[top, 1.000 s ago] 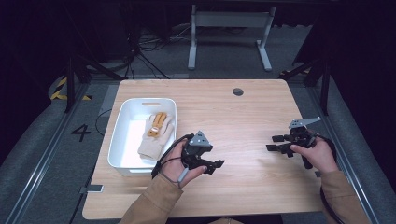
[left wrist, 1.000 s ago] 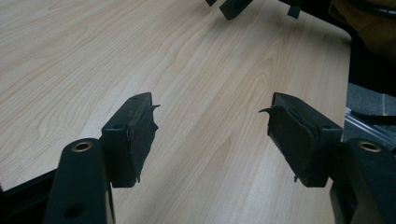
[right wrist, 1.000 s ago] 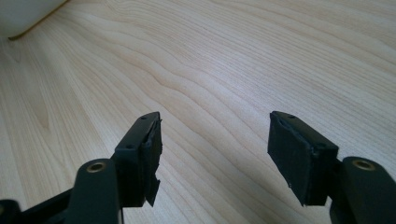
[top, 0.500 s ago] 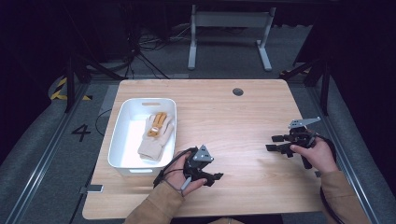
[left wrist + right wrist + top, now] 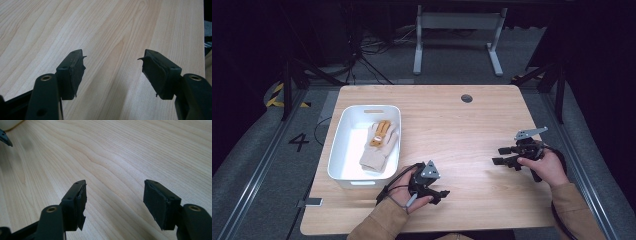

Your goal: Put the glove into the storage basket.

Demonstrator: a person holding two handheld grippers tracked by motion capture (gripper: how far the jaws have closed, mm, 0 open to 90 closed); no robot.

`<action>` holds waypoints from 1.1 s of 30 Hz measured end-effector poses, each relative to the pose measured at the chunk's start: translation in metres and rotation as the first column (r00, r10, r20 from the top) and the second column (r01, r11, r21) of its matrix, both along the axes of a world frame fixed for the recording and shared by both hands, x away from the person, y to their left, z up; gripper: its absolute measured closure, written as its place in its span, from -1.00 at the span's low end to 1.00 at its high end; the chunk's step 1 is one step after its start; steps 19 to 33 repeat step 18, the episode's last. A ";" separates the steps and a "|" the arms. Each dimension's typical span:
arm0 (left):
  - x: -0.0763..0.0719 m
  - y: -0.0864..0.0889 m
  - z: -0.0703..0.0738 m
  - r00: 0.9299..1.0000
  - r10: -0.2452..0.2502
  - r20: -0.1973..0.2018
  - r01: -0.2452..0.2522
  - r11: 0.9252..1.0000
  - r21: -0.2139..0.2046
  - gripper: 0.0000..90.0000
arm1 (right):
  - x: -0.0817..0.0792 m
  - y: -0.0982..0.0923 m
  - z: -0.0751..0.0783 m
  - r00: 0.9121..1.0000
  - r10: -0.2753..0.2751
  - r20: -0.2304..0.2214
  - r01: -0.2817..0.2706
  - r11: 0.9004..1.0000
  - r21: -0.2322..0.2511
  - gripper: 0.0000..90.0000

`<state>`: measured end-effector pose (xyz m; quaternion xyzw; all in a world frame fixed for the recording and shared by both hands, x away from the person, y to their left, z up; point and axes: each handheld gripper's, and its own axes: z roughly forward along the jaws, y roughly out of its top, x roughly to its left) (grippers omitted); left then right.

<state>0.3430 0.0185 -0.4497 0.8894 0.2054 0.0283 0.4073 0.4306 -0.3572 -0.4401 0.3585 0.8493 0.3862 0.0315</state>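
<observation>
- Left tool [image 5: 438, 192] has dropped toward the near table [image 5: 462, 130] edge since a second ago, now just right of the bin's [image 5: 343, 145] near corner; jaws apart, empty.
- Right tool [image 5: 504, 155] well right of the bin, jaws wide, empty.
- Glove [image 5: 379, 145] lies inside the bin.

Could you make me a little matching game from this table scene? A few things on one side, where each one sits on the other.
Things:
1. glove
2. white bin
3. left tool
4. right tool

Places:
A. on the table's left part, holding something
B. near the table's right edge, jaws open and empty
C. lying inside the container
D. near the front edge, beside the bin's corner, jaws open and empty

Pairs: 1-C, 2-A, 3-D, 4-B
</observation>
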 end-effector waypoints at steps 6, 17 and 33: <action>0.000 0.001 0.001 1.000 0.006 0.004 -0.006 1.000 -0.005 -0.24 | 0.000 0.001 -0.002 1.000 -0.001 -0.001 0.001 1.000 -0.006 -0.20; -0.001 0.001 0.003 1.000 0.008 0.011 -0.008 1.000 -0.003 -0.24 | 0.000 0.002 -0.001 1.000 0.003 0.001 -0.003 1.000 -0.012 -0.20; -0.001 0.001 0.003 1.000 0.007 0.011 -0.007 1.000 -0.005 -0.24 | 0.000 0.002 -0.001 1.000 0.004 0.001 -0.004 1.000 -0.012 -0.20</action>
